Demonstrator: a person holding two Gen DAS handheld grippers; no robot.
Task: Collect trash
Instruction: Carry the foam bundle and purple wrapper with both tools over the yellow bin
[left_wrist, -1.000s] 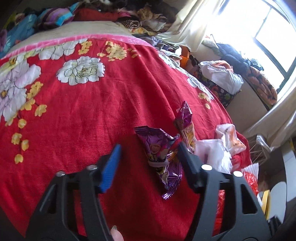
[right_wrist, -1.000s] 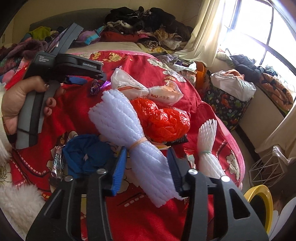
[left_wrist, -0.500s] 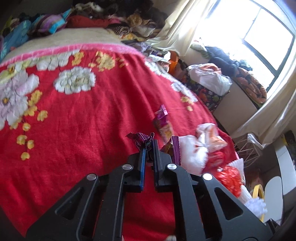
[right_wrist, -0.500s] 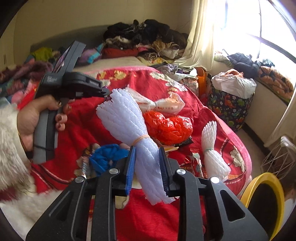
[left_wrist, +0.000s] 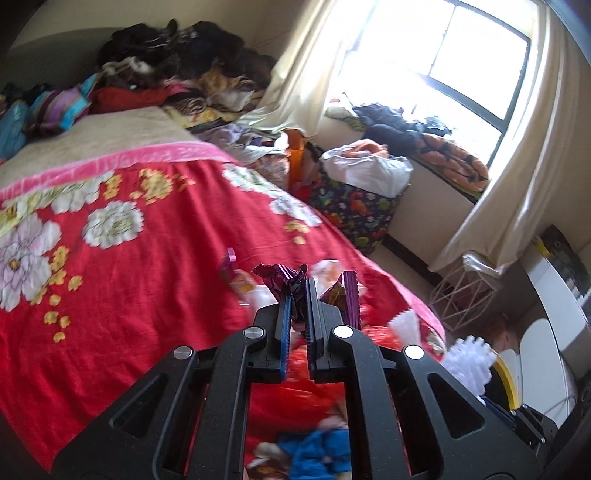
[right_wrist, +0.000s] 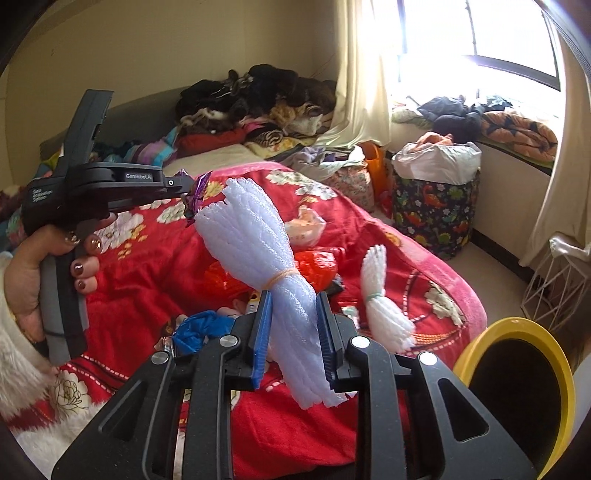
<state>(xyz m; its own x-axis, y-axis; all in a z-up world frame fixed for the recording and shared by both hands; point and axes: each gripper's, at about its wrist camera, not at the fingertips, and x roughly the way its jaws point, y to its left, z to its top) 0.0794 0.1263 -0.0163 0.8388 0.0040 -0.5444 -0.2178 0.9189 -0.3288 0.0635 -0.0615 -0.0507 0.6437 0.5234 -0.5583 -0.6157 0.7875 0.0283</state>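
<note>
— What's on the bed (right_wrist: 155, 266)?
— A red flowered blanket (left_wrist: 155, 266), with a small white foam-net bundle (right_wrist: 384, 299), an orange-red plastic bag (right_wrist: 317, 266), a crumpled blue bag (right_wrist: 199, 328), and clothes (right_wrist: 258, 99) heaped at the head.

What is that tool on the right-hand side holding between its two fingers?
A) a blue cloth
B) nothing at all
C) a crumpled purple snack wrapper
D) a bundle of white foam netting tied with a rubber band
D: the right gripper has its blue pads pressed on the sides of the white foam netting bundle, which is lifted clear of the red bedspread.
</note>
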